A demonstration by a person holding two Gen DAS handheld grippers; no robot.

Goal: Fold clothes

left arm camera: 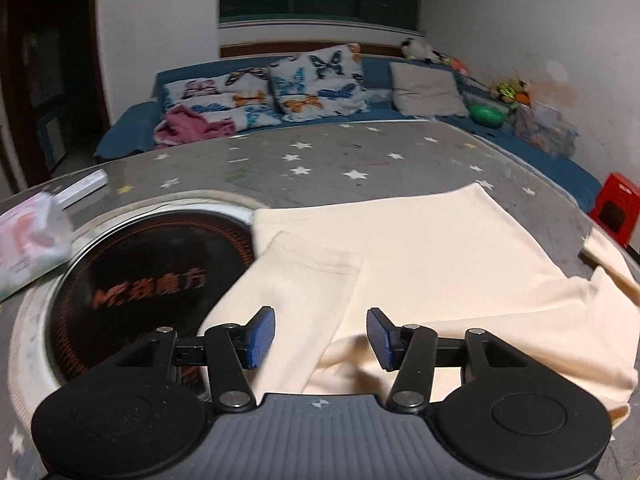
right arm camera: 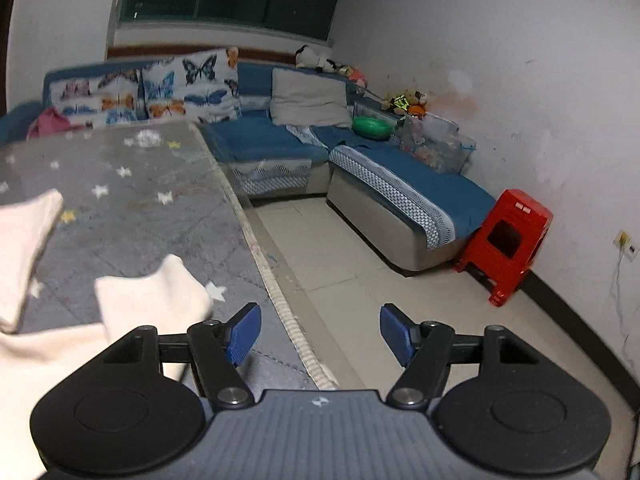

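The cream garment (left arm camera: 420,256) is seen spread across the middle and right of the left wrist frame, on the grey star-patterned surface (left arm camera: 320,168). One sleeve (left arm camera: 304,280) is laid inward over the body, and its left edge overlaps the round black hob plate (left arm camera: 160,264) set into the surface at centre left. In the right wrist frame a sleeve end (right arm camera: 152,296) is seen at lower left, near the surface edge (right arm camera: 280,300).

Risks, as judged:
- Cloth lying over the hob plate could drag or catch on the rim if pulled sideways.
- The portion near the surface edge could slide off toward the floor if tugged to the right.
- A shallow pinch could take one layer only, so that the stacked sleeve is skewed.
- The packet (left arm camera: 28,236) at far left could be swept by the cloth.

Pose: the left tool (left arm camera: 320,338) is held low over the near garment edge, pads spread, nothing between them. The right tool (right arm camera: 320,334) is held over the surface edge, aimed partly at the floor, pads likewise spread and empty.
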